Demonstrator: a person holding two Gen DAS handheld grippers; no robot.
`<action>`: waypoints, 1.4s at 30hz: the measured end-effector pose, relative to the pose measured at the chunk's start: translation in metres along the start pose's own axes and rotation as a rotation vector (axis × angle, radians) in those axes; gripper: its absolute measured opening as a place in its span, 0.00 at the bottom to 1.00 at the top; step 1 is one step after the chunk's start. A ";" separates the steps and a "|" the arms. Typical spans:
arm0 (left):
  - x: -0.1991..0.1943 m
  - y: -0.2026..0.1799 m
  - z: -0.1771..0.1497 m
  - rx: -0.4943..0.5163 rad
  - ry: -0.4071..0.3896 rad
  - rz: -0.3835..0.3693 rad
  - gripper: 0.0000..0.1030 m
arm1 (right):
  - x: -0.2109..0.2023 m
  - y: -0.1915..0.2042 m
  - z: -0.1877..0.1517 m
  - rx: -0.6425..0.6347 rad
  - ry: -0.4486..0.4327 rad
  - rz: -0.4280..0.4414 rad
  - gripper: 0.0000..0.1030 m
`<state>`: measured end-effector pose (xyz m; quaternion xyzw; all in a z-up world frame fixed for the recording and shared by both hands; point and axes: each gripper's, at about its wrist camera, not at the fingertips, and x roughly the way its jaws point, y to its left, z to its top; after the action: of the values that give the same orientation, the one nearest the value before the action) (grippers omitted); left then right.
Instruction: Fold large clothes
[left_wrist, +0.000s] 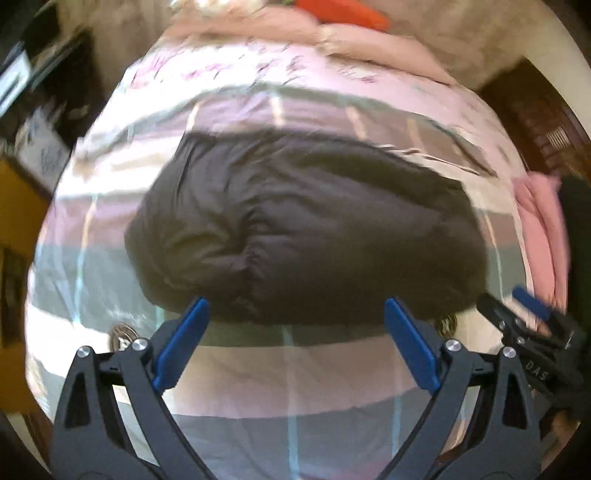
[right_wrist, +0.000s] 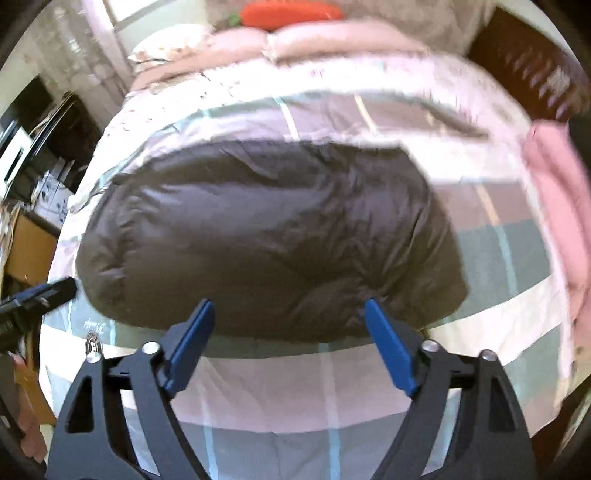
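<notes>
Nearest, the left tool hangs with its blue fingers spread wide, gripping nothing; the right tool is equally agape and empty, and each shows at the edge of the other's view. Just beyond their tips a dark puffy jacket, folded into a compact bundle, lies on the striped pink-and-grey bedspread. Farther back are pink pillows and an orange cushion.

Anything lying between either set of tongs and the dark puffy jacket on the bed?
Nothing visible. Both the left tongs and right tongs are open, with only bare striped bedcover before the dark jacket. The pink garment lies off to the right.
</notes>
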<state>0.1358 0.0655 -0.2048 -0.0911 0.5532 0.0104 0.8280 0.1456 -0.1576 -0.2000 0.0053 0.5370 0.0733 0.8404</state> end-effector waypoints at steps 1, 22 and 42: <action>-0.014 -0.010 0.000 0.027 -0.018 0.018 0.98 | -0.014 0.004 0.003 -0.007 -0.017 0.007 0.86; -0.265 -0.074 0.020 0.156 -0.269 0.057 0.98 | -0.222 0.011 0.037 0.044 -0.116 -0.124 0.94; -0.294 -0.082 0.018 0.179 -0.285 0.030 0.98 | -0.254 0.026 0.034 0.029 -0.149 -0.133 0.94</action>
<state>0.0476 0.0121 0.0832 -0.0062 0.4303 -0.0137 0.9026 0.0683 -0.1619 0.0459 -0.0128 0.4731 0.0088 0.8809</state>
